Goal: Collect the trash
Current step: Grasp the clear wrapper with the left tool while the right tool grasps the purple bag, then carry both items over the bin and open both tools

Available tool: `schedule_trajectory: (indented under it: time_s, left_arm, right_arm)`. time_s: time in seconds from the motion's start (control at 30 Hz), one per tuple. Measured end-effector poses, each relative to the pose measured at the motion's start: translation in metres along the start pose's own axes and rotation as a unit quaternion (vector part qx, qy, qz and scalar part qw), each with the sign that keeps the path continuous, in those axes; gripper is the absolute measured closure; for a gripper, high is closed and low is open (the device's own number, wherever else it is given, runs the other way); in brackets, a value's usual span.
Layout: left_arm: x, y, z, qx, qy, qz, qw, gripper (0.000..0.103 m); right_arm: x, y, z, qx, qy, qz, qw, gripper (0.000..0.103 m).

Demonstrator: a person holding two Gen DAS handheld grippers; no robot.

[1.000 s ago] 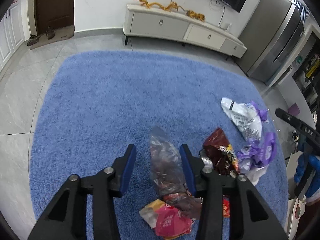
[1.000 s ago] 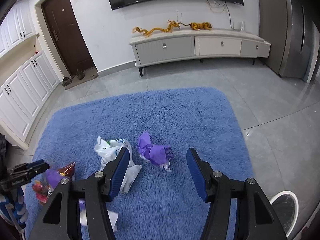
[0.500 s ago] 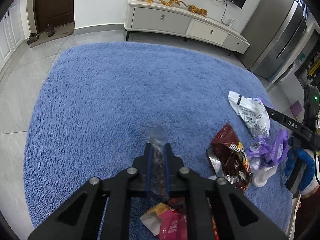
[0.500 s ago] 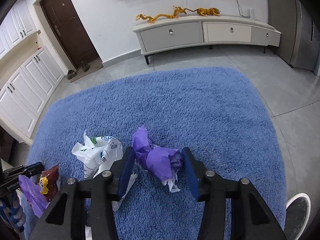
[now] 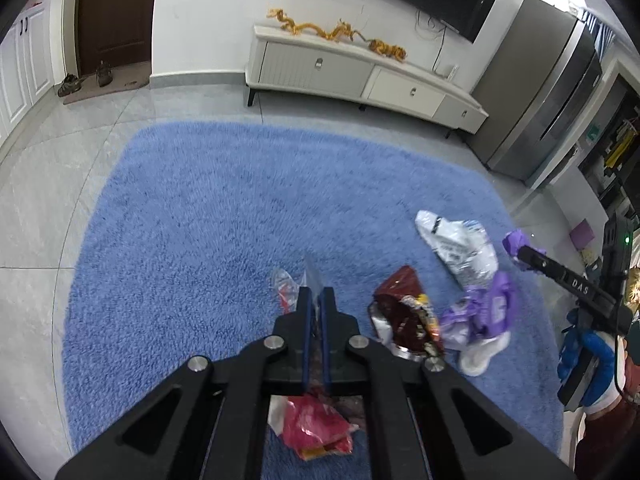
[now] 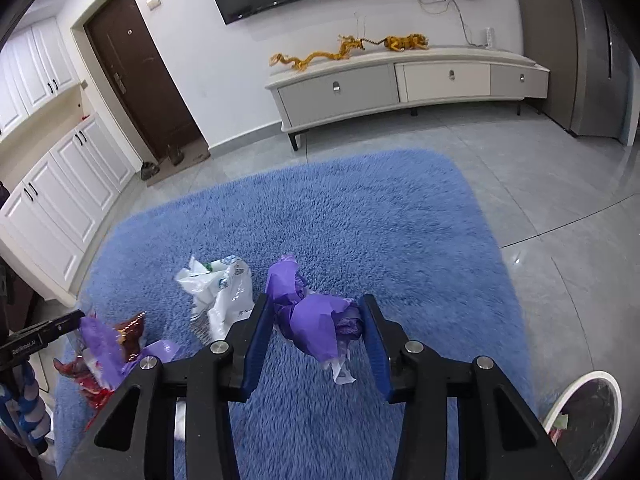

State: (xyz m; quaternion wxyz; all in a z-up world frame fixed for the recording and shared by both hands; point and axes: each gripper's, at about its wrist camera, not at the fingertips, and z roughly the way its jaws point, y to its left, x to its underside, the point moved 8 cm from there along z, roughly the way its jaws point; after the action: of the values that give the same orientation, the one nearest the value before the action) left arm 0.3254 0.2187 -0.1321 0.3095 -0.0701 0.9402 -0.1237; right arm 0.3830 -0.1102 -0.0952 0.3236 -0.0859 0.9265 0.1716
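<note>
On the blue rug [image 5: 192, 240] I see my left gripper [image 5: 316, 300] clamped on a clear wrapper [image 5: 310, 280]; my right gripper's [image 6: 318, 324] jaws are closing around the purple wad [image 6: 312, 316], pads touching its sides.

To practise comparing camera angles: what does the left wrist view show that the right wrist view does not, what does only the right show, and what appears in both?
Only the left wrist view: the left gripper shut on a clear wrapper, and a red wrapper beneath it.

Only the right wrist view: the right gripper, jaws closing around a purple wad, and the white bin.

Both: the blue rug, white bag, brown snack bag and TV cabinet.
</note>
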Motion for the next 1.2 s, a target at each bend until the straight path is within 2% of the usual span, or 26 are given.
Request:
schedule_trajectory:
  time_s: [0.17,0.4,0.67,0.8,0.93,1.2]
  left_arm:
    - [-0.005,-0.006,-0.033,0.003,-0.026,0.004,0.9997,0.100]
    - [-0.008,-0.024,-0.074,0.008,-0.057,0.018,0.9982,0.100]
    - [-0.010,-0.070,-0.112,0.028,-0.082,0.047,0.9951,0.100]
    - [-0.010,-0.114,-0.126,0.051,-0.092,0.076,0.9916,0.100]
    - [-0.010,-0.170,-0.130,0.078,-0.094,0.105,0.9869,0.100]
    - [0.008,-0.322,-0.115,0.145,-0.071,0.187,0.9689,0.100]
  right_arm:
    - [0.002,0.008,-0.028,-0.002,-0.019,-0.002,1.000,0.066]
    - [0.007,0.019,-0.066,-0.007,-0.044,-0.005,0.999,0.067]
    - [0.015,0.015,-0.114,-0.008,-0.077,0.001,0.997,0.067]
    - [0.018,0.003,-0.144,0.000,-0.098,0.008,0.995,0.067]
    - [0.026,-0.028,-0.181,0.020,-0.122,0.023,0.992,0.067]
    - [0.050,-0.130,-0.255,0.091,-0.157,0.078,0.980,0.067]
